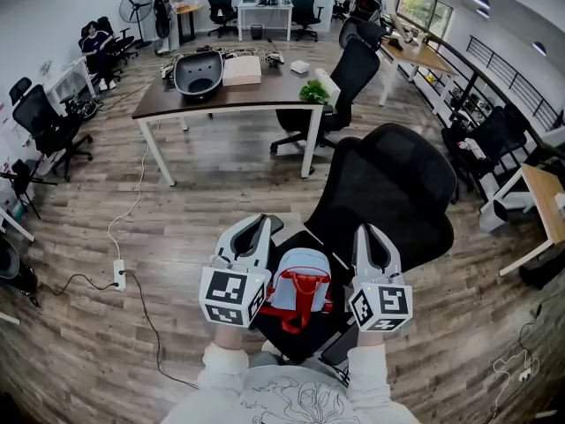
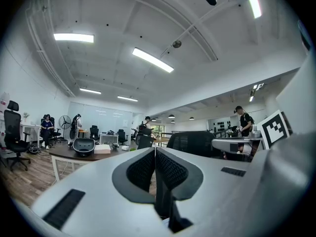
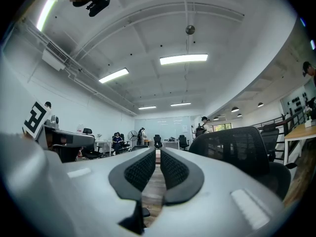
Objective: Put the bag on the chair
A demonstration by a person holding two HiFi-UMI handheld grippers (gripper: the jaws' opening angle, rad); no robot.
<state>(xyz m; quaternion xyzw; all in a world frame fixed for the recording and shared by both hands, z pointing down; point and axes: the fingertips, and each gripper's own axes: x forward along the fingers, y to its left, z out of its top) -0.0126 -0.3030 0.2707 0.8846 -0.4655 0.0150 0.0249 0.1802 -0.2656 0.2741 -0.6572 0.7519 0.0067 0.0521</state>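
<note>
Black chair backrest [image 1: 388, 188] walling off the right, bag [image 1: 298, 285] filling the seat [image 1: 298, 343], open wooden floor [image 1: 190, 237] left, table [image 1: 265, 94] beyond

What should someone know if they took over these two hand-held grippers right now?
Left gripper: jaws together, nothing between them, to the bag's left.
Right gripper: jaws together, empty, to the bag's right.
Bag: light blue with red straps, lying on the seat of the black chair; neither gripper holds it.
Done: the bag appears to be on the chair.
Left: probably nothing, beyond drawing the grippers away.
</note>
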